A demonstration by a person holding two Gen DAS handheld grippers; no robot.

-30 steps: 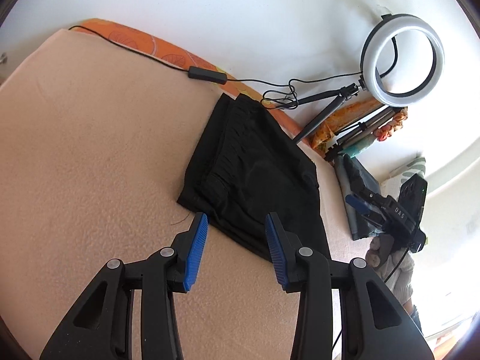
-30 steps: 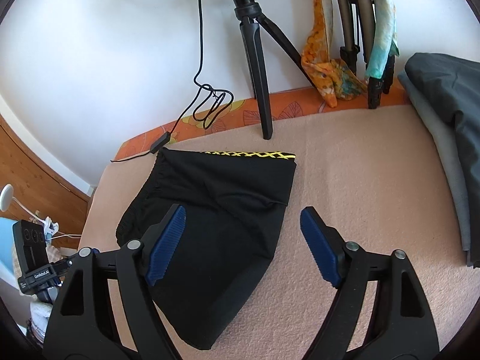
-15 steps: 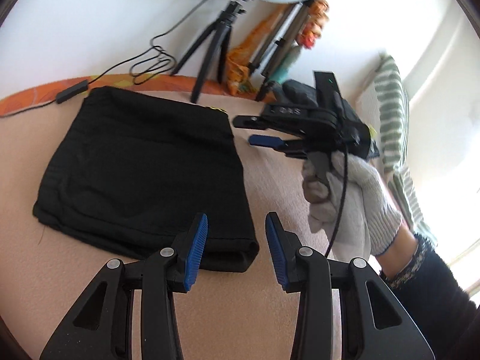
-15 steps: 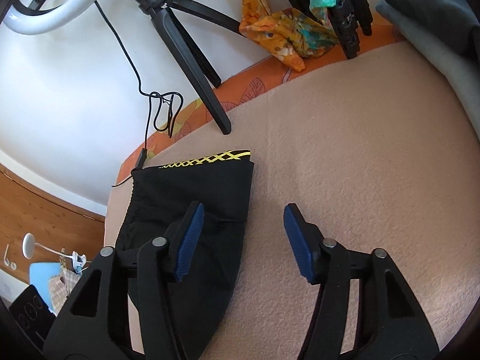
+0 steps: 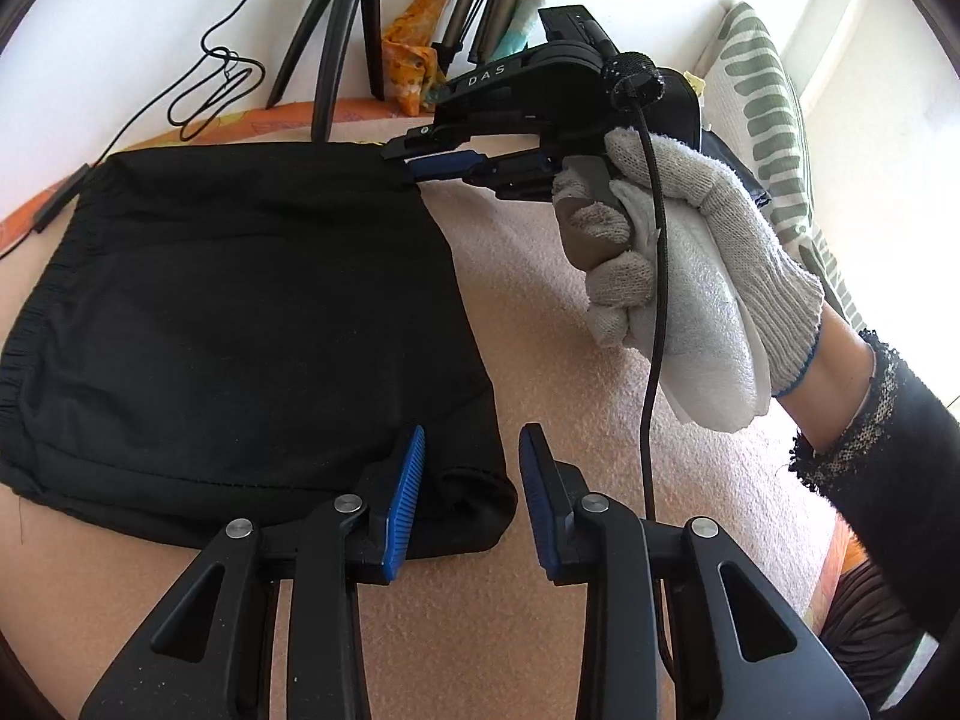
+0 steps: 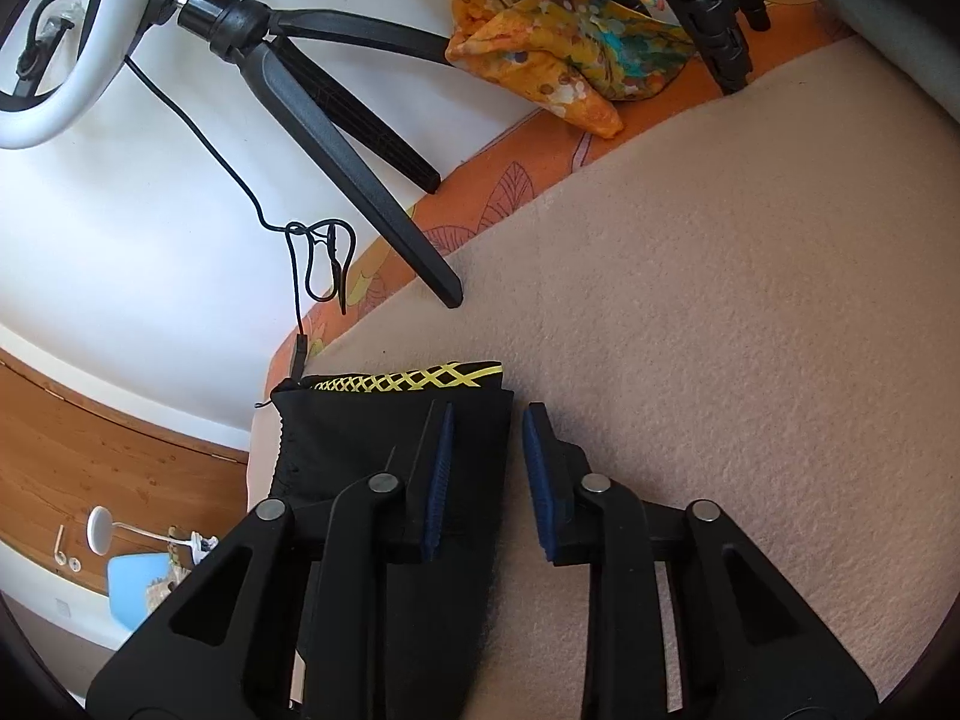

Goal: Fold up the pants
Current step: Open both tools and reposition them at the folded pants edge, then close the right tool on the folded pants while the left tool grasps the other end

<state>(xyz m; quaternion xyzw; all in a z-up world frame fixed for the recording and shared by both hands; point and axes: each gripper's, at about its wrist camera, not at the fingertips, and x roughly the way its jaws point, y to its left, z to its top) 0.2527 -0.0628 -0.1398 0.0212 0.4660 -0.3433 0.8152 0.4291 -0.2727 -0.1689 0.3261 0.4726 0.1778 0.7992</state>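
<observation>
Judging by the black pants already lying as a compact folded rectangle on the beige blanket, you have perhaps one fold left, your left gripper and right gripper both open, straddling its right-hand corners.

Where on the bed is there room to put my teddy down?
Bare blanket lies right of the black pants, up to the orange edge. Another bare strip runs in front of the pants, nearest the left gripper. By the wall it is crowded: tripod, cable, patterned cloth.
</observation>
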